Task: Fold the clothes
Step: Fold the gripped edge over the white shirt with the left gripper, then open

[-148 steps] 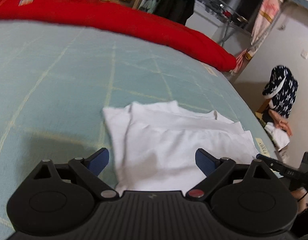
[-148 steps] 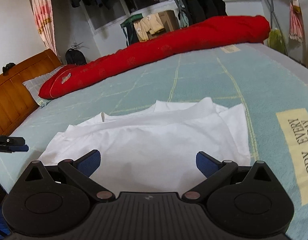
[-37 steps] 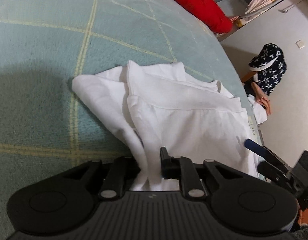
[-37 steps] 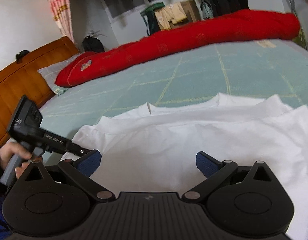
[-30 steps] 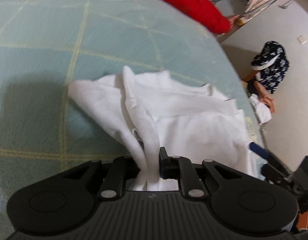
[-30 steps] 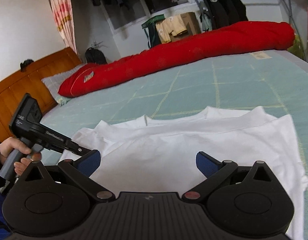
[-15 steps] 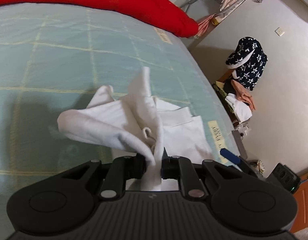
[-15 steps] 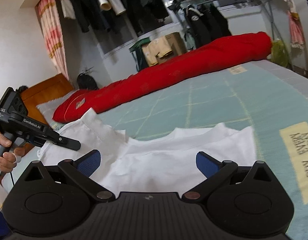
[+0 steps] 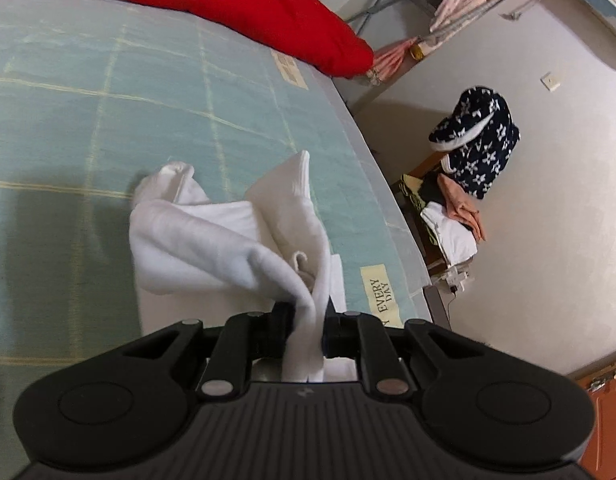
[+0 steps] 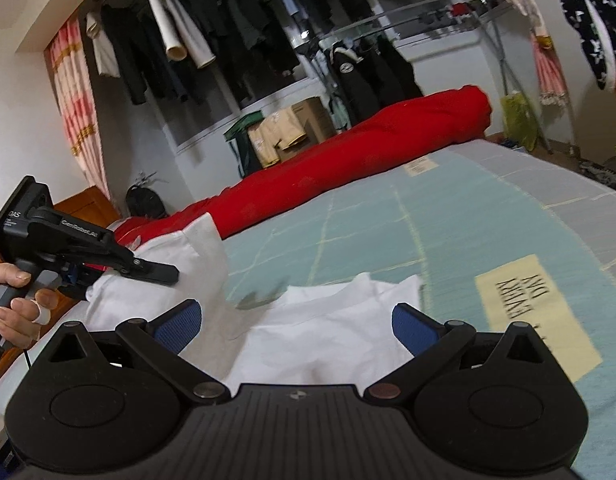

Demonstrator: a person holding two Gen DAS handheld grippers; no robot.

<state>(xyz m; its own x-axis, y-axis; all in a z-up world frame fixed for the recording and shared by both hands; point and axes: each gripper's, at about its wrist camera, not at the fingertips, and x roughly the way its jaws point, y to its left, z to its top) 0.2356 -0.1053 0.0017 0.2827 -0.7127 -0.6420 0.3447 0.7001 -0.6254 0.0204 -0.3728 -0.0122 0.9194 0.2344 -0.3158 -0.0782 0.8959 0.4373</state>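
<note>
On the green bed [image 9: 68, 128], near its foot edge, your left gripper [image 9: 308, 316] clamps the lifted white shirt [image 9: 212, 240]; your right gripper [image 10: 294, 320] hovers, jaws apart.

Soft matt white cloth garment [image 9: 196, 240] on a woven bedspread [image 9: 108, 120]; ribbed matt black plastic left hand-held gripper [image 9: 308, 316].

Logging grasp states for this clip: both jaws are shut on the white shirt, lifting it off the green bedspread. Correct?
Only the left gripper is shut on the white shirt. The right wrist view shows the right gripper open, over the green bedspread.
</note>
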